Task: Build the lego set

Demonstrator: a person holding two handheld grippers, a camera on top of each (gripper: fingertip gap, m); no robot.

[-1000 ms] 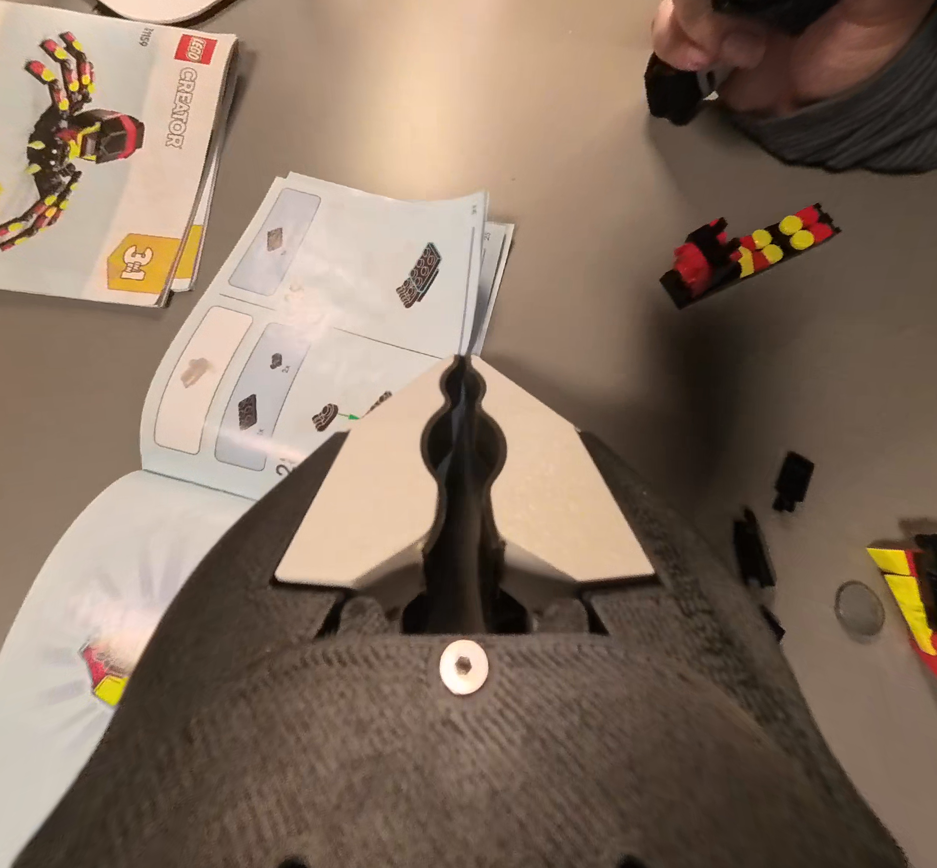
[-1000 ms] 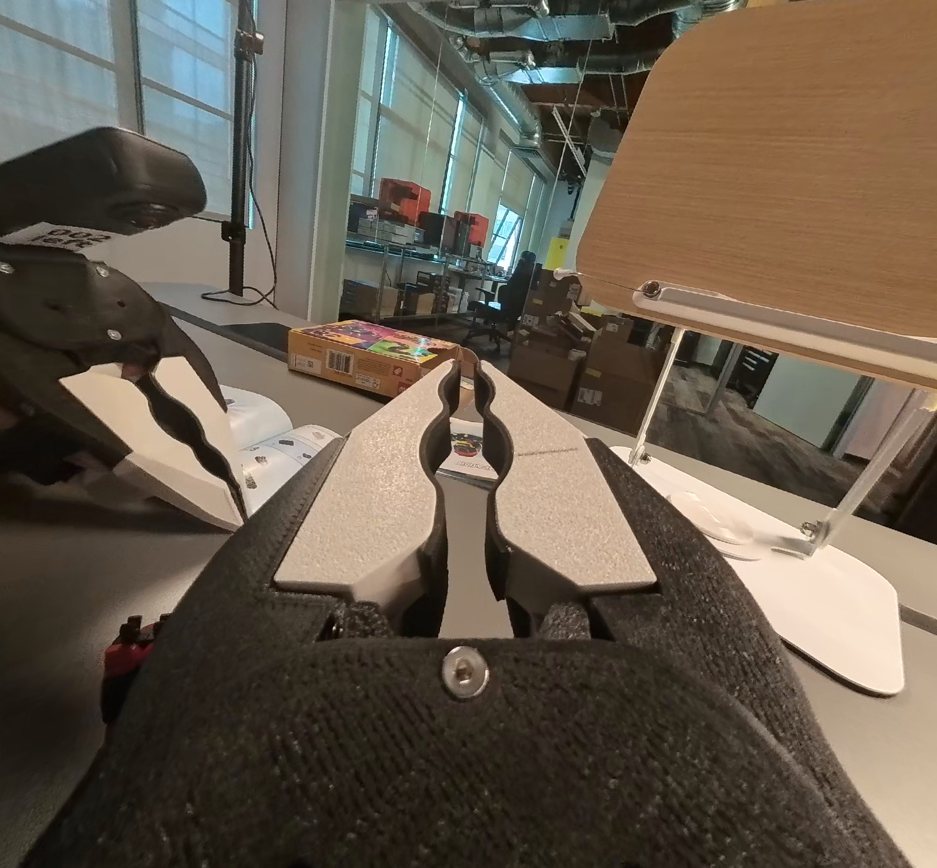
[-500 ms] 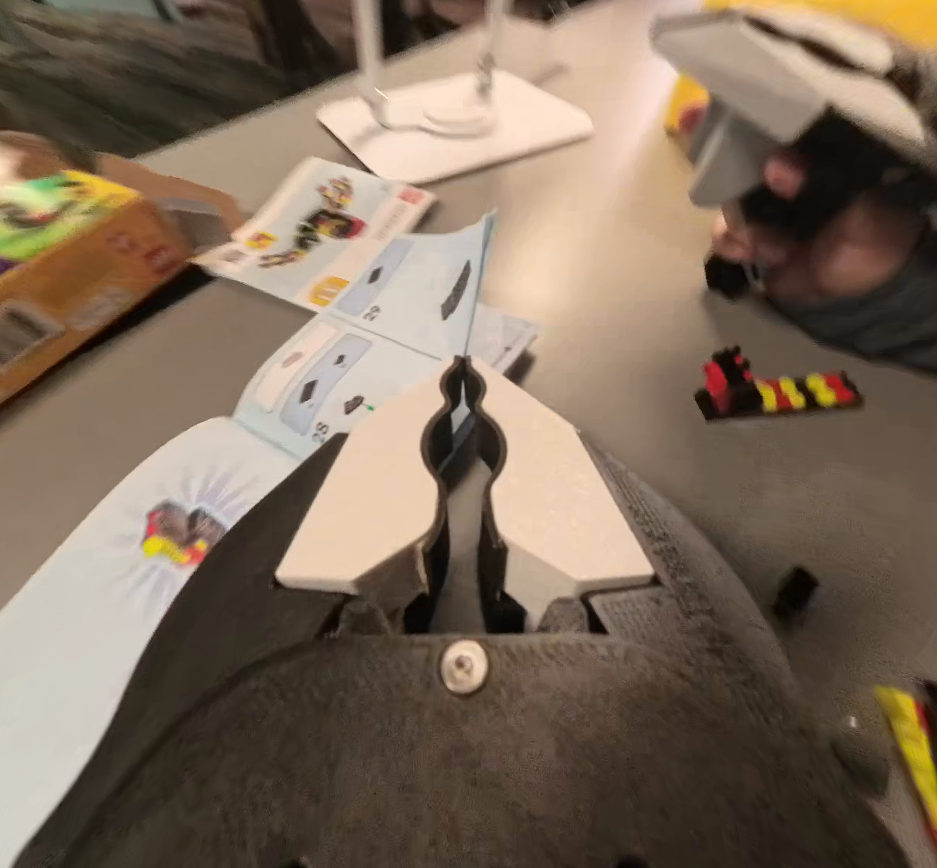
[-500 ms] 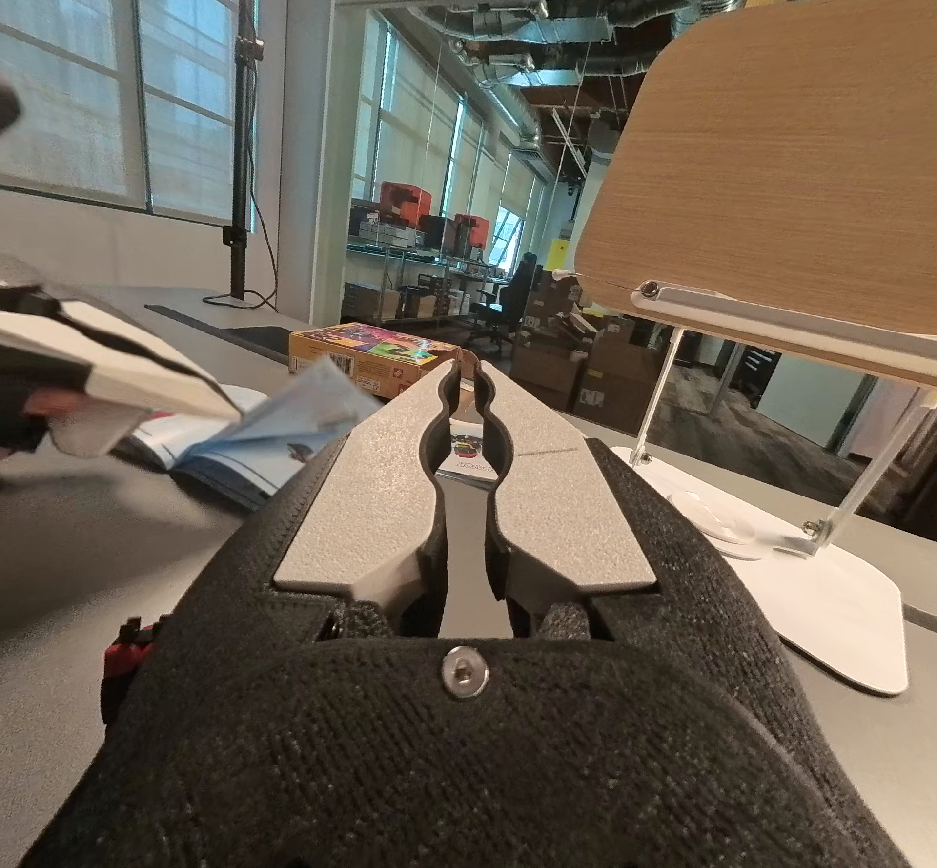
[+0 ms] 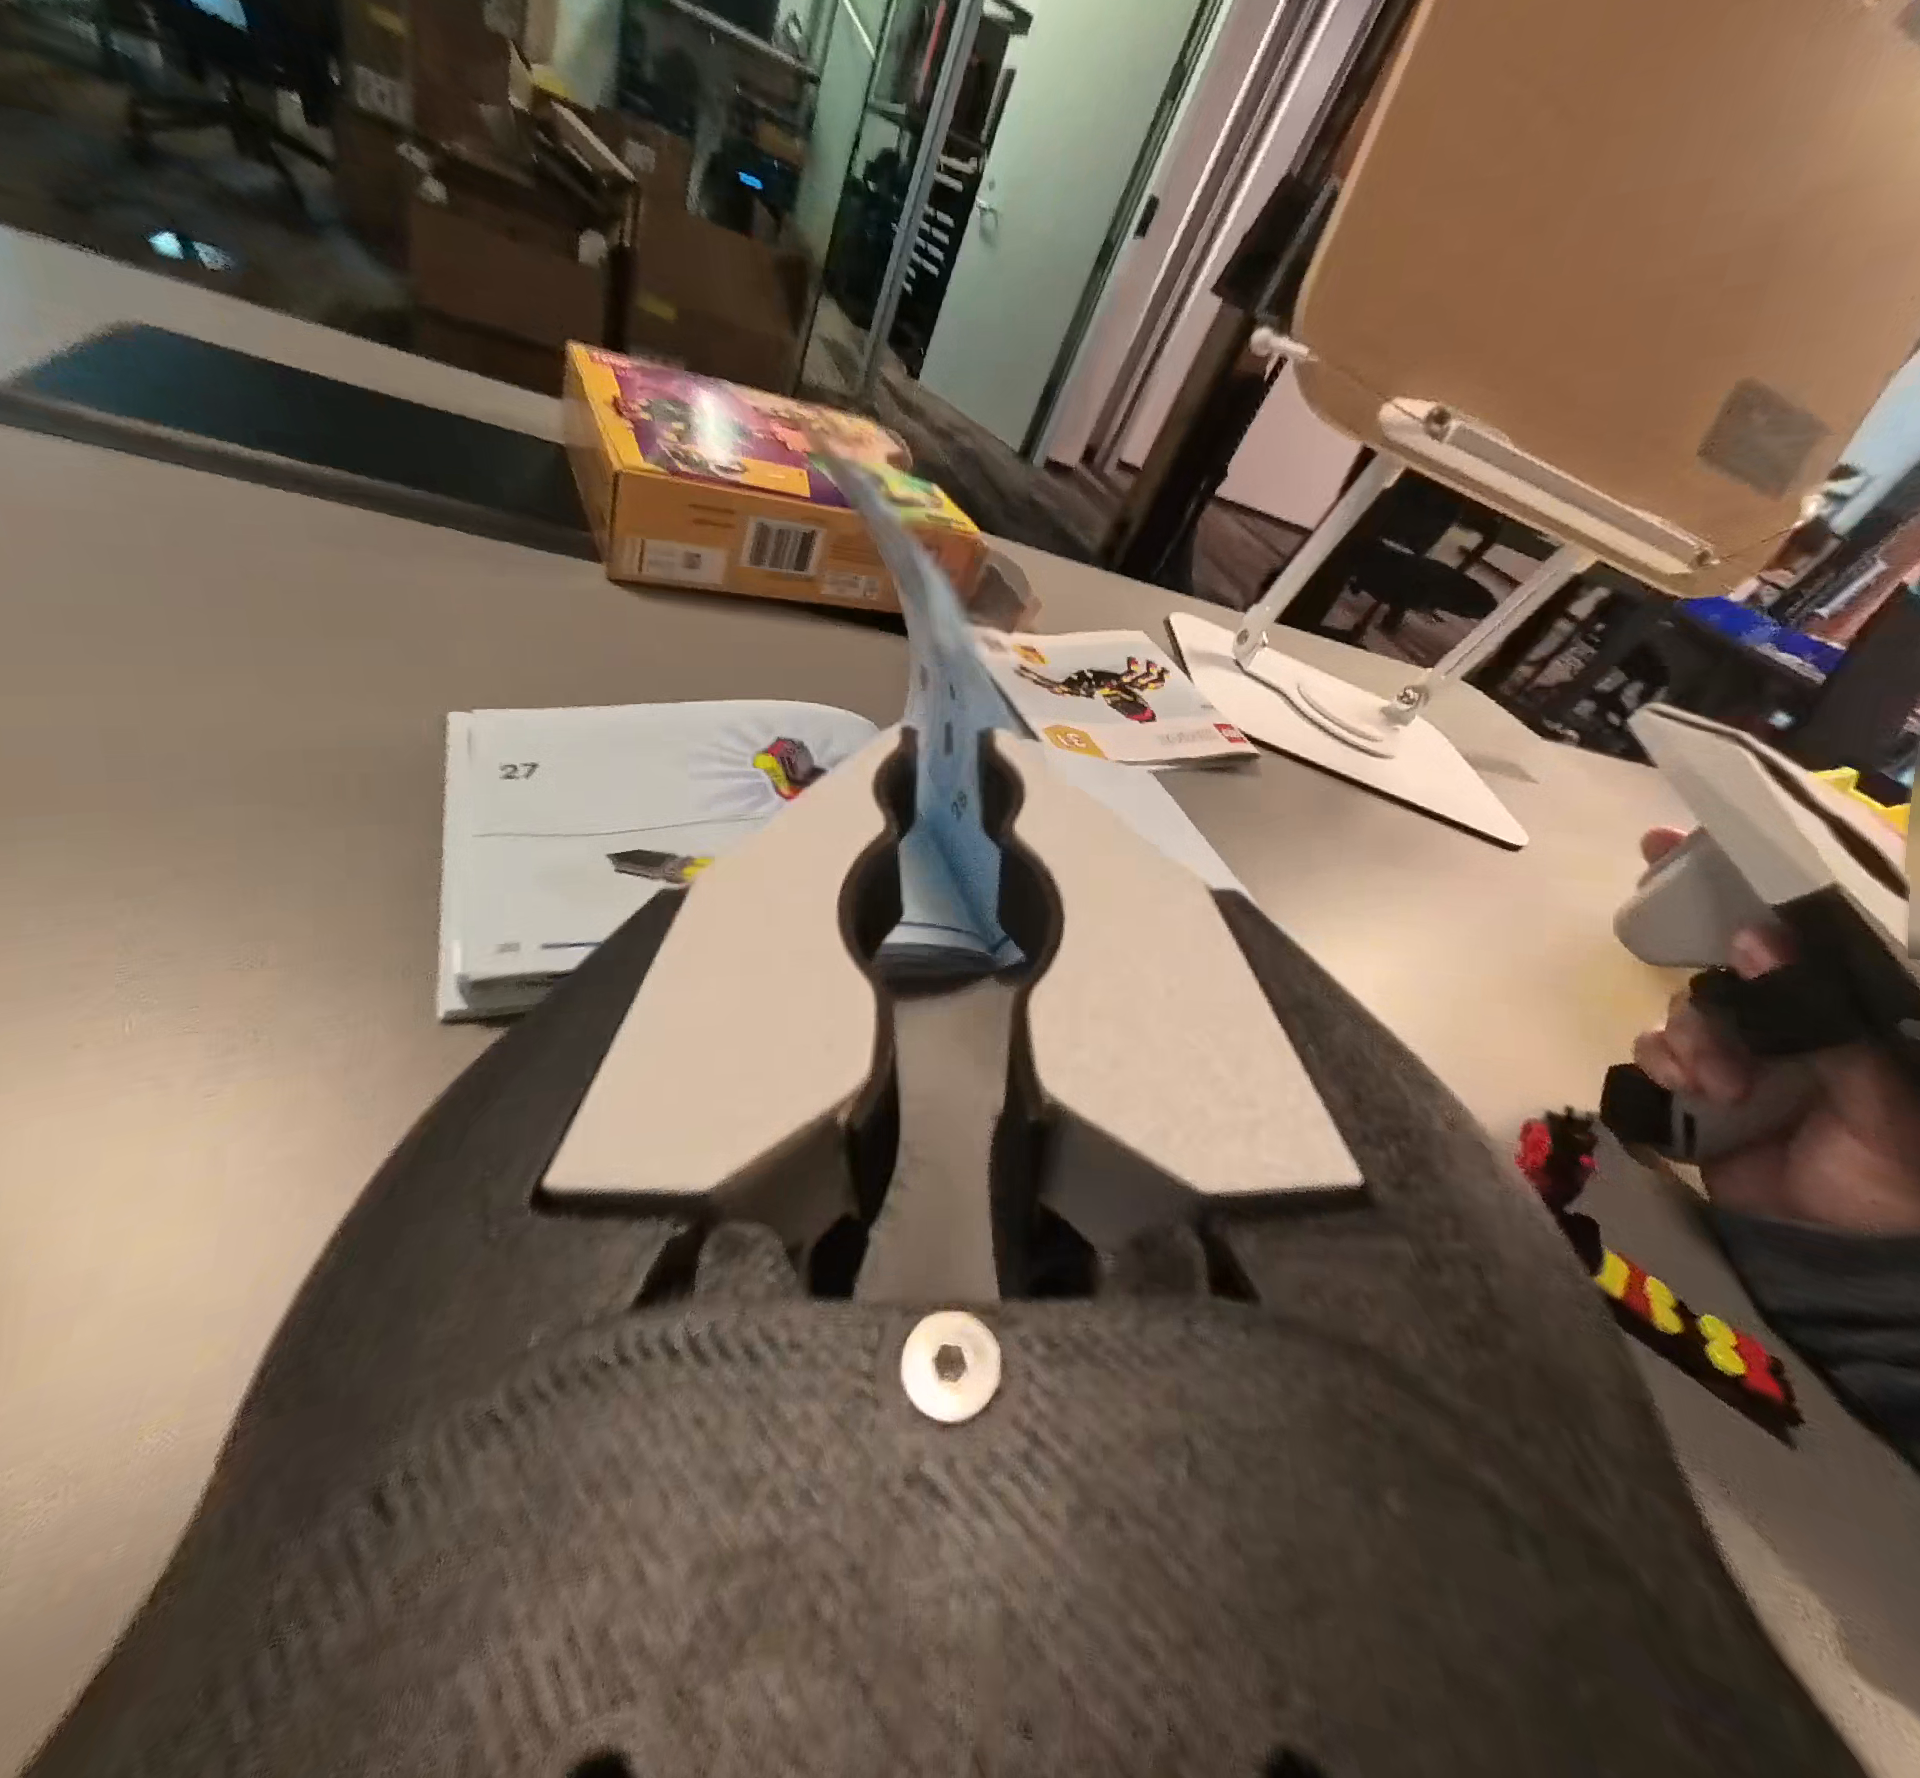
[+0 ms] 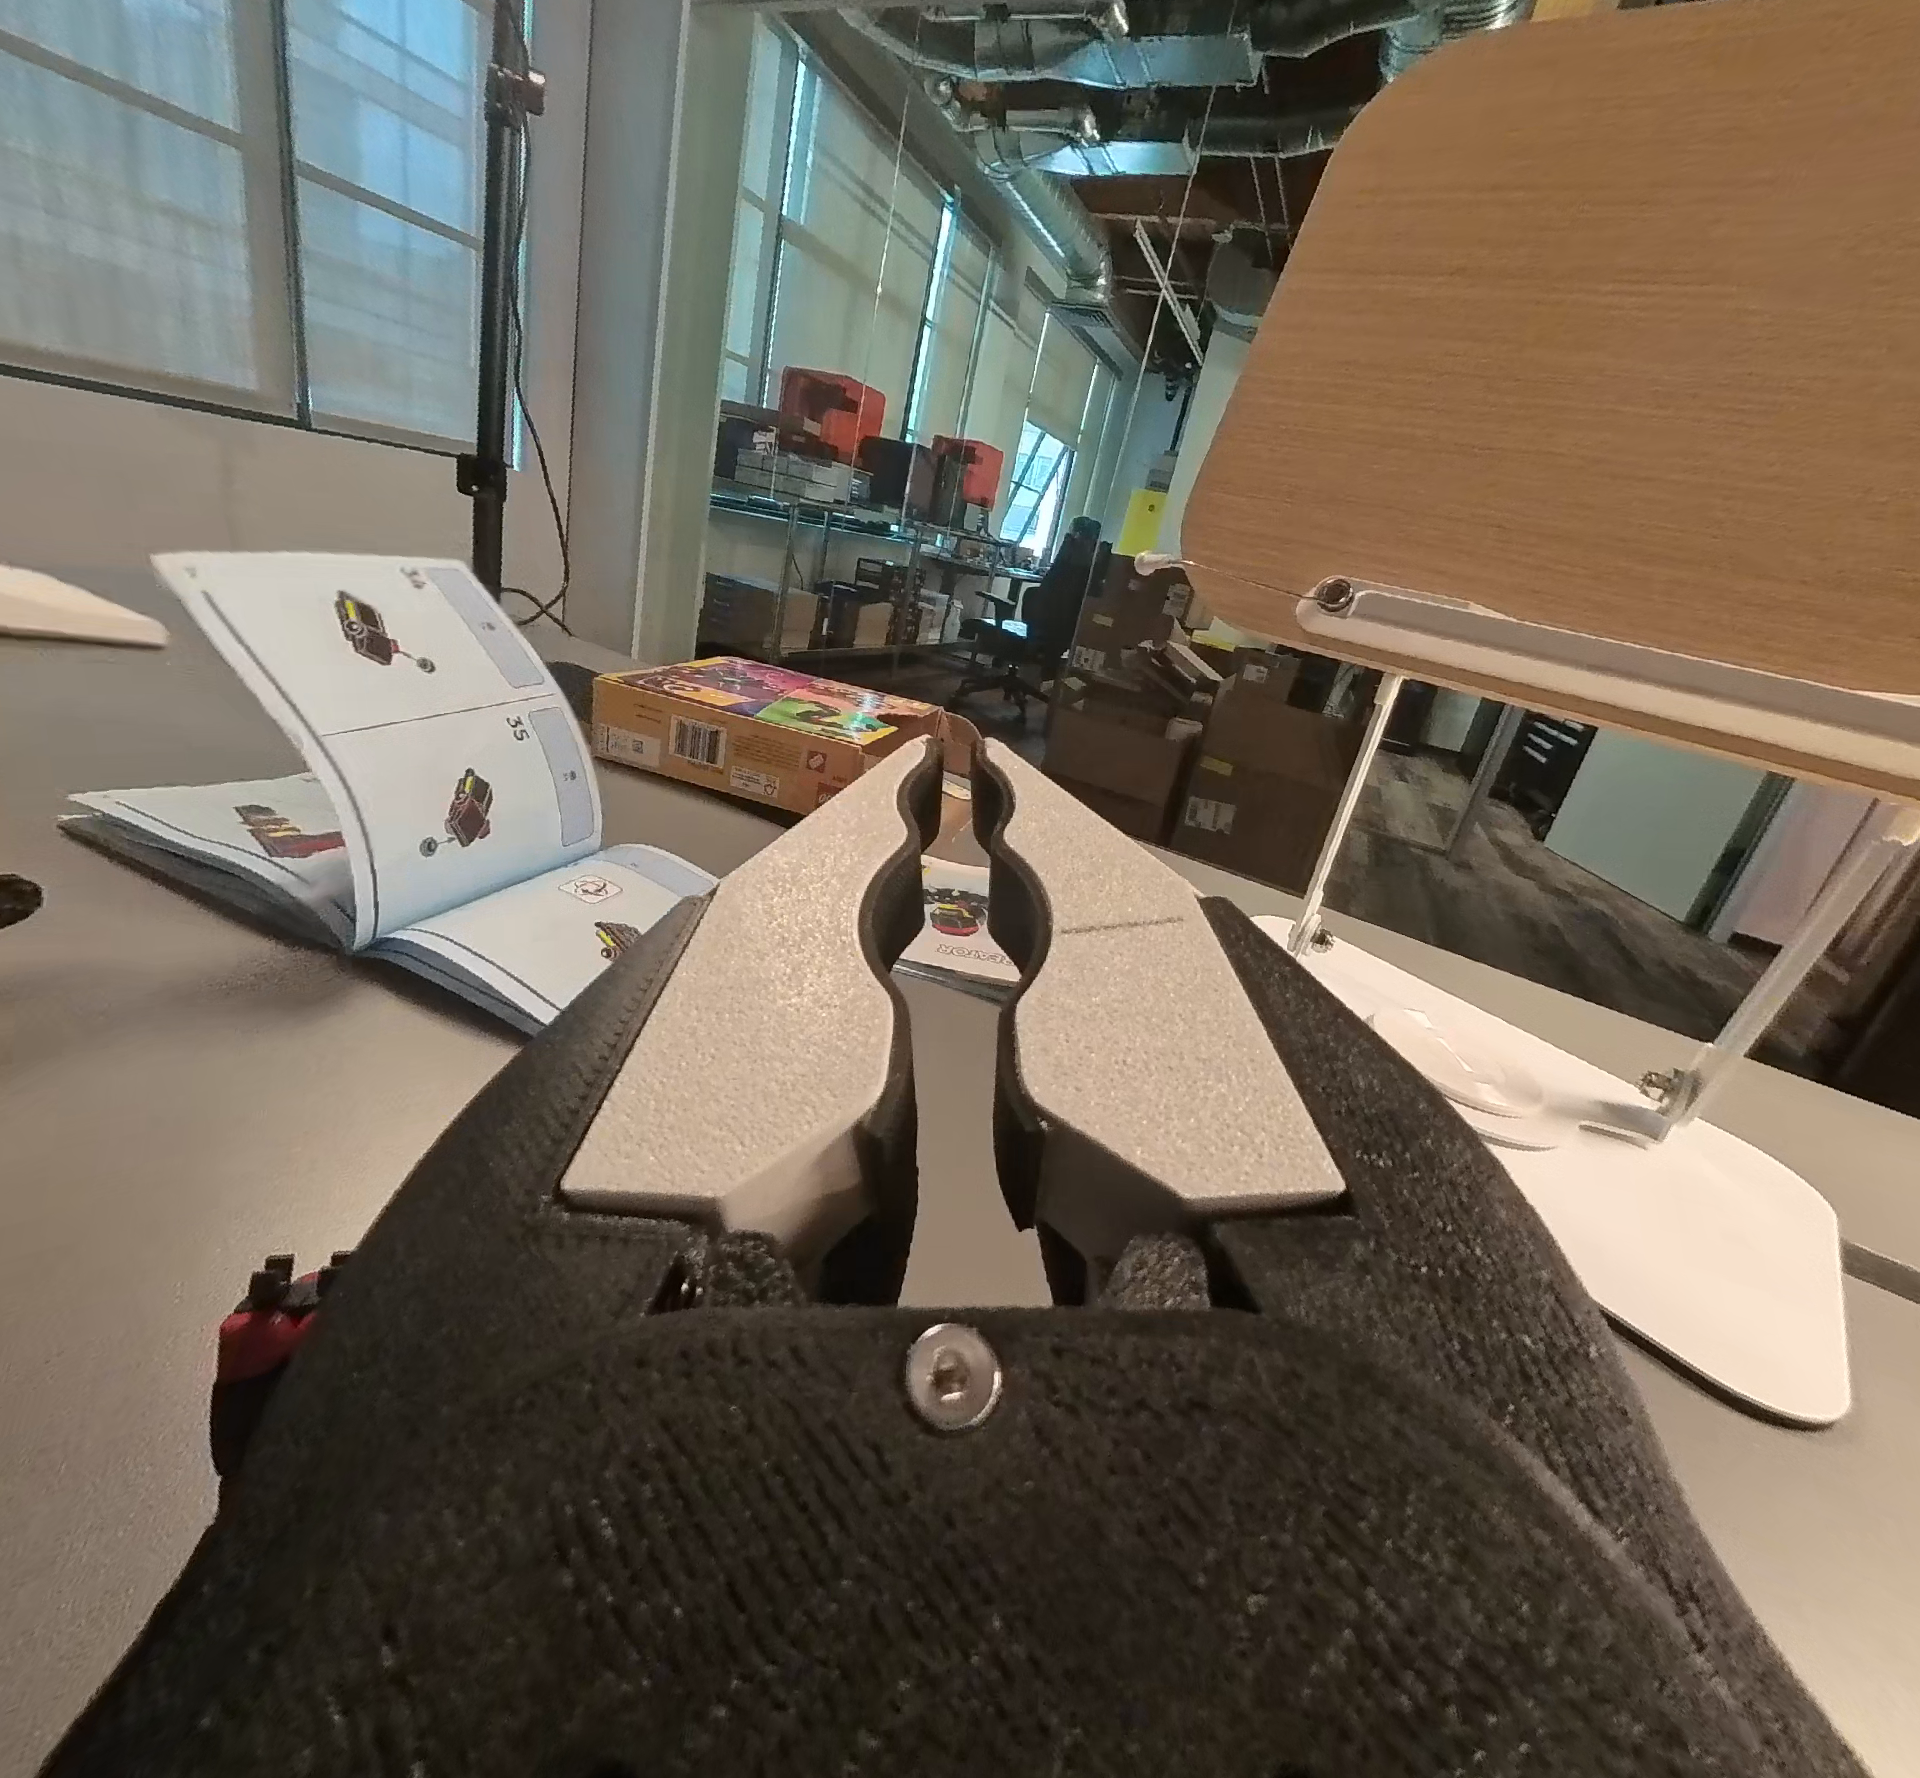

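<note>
Left tool (image 5: 951, 741) nearly closed, tips pinching one page (image 5: 940, 689) of the open instruction booklet (image 5: 582, 793), page lifted and curling up and away. Right tool (image 6: 961, 762) slightly parted, holding nothing, parked low over the table (image 6: 208, 1105). Partial build, a black strip with red and yellow studs (image 5: 1652, 1313), lies flat on the table at the left view's right edge, just below the hand (image 5: 1808, 1105) holding the right tool; long axis runs diagonally, red-clustered end pointing away toward the booklet. Risks, as I read it: thin page tears or slips if pulled hard, or several pages flip together. Set box (image 6: 769, 731) sits further back, stand (image 6: 1558, 1157) behind right.
</note>
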